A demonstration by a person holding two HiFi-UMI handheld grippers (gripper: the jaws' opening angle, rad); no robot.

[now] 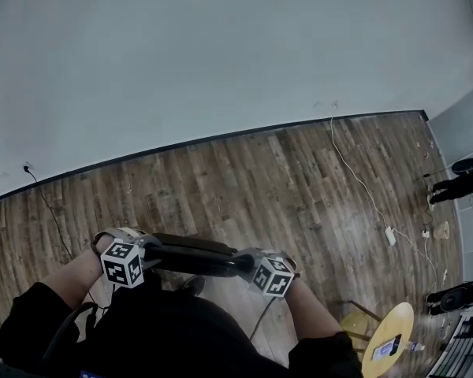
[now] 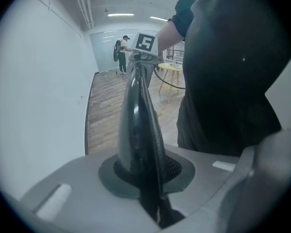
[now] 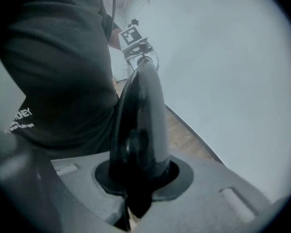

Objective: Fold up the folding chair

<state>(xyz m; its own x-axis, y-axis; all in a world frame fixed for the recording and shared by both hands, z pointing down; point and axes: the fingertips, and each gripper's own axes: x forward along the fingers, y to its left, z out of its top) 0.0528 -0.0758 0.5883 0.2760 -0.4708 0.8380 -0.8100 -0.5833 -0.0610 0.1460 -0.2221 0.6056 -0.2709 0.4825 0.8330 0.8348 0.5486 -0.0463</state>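
Left claw and right claw are each clamping narrow on the folding chair by its black top edge, one end apiece, likely keeping it level for folding. It's sitting at 6 o'clock, tight against the person, over the wood floor. No containers showing.

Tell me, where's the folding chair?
The folding chair is bottom centre in the head view, its black top clamped between the left tool and right tool.
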